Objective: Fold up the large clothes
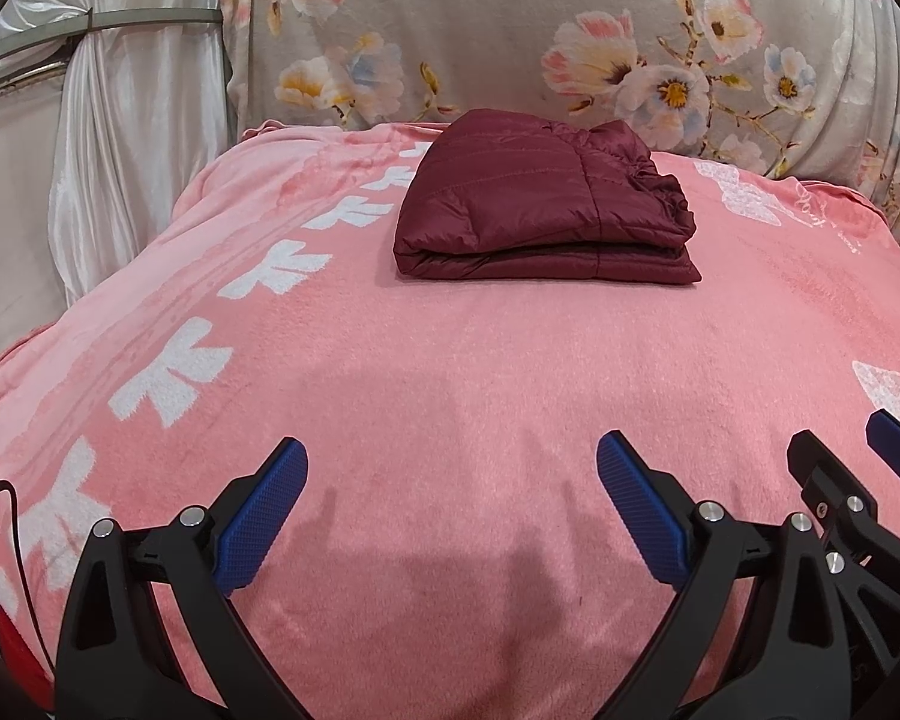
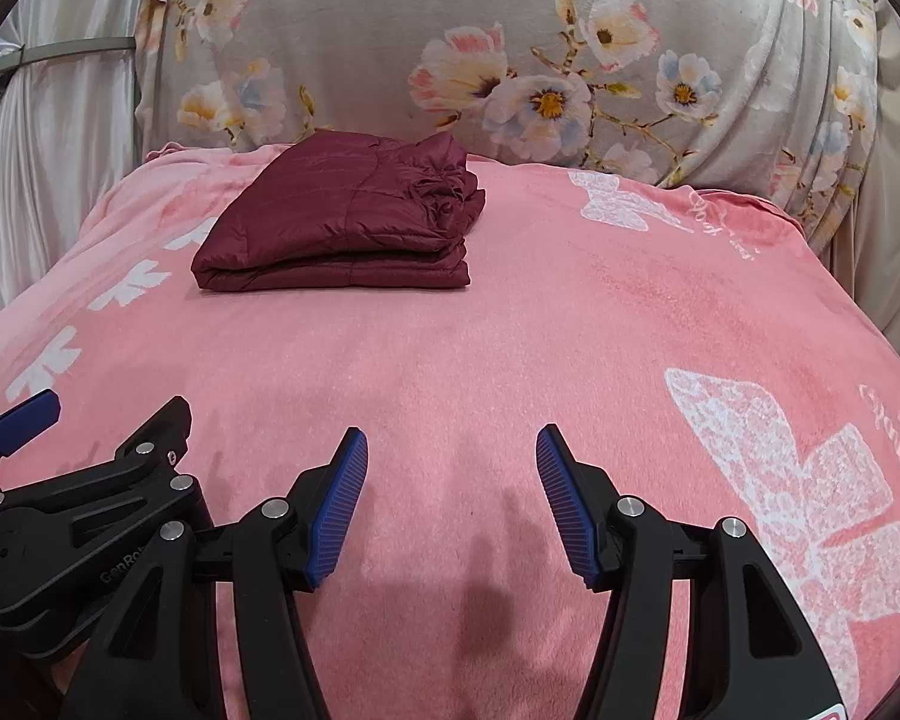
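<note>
With my left gripper (image 1: 452, 501) and right gripper (image 2: 452, 495) both spread apart and holding nothing over the pink blanket (image 1: 450, 372), I judge the folding done: the maroon jacket (image 1: 540, 204) lies stacked at twelve o'clock, well apart.

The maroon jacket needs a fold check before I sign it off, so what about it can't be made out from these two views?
- Maroon jacket, both wrist views: its far side and underside are hidden by its own folded bulk.
- Sleeves and zip: tucked inside the layers, unseen.
- Bunched right end: creases too small to tell hood from collar.
- Pink blanket beneath the jacket: covered.
- Left gripper and right gripper: bodies cut off by bottom edges.
</note>
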Demonstrator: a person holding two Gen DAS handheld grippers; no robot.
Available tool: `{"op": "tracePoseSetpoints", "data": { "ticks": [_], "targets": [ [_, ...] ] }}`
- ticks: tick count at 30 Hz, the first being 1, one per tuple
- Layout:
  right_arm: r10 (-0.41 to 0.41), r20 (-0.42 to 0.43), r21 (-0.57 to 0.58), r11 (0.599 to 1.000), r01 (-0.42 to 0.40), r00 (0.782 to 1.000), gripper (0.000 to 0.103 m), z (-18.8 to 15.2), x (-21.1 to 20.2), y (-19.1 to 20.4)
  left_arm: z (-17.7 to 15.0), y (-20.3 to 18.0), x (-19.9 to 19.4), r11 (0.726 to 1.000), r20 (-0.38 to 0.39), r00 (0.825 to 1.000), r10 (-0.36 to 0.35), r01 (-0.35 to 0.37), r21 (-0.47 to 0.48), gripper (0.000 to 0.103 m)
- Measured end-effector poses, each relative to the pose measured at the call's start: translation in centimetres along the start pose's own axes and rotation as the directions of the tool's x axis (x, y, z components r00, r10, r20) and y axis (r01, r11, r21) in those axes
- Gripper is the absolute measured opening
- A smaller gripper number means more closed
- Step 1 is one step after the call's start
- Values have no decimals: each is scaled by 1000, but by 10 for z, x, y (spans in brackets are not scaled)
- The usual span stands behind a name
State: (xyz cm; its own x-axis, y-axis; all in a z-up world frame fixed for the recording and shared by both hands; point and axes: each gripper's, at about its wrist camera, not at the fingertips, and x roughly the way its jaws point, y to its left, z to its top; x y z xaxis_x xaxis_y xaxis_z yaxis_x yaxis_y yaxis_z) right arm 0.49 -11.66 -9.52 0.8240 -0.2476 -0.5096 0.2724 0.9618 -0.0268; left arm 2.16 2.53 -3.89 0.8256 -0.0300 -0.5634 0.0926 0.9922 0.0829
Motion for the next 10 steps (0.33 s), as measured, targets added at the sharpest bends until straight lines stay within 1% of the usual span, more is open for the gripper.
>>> {"op": "tracePoseSetpoints", "data": {
  "ticks": [10],
  "targets": [
    [3,0,-1,1000,-3,1000,58,0,0,-1,-1,0,1,1000,4,1000,-5,5,-2,94]
  ]
}}
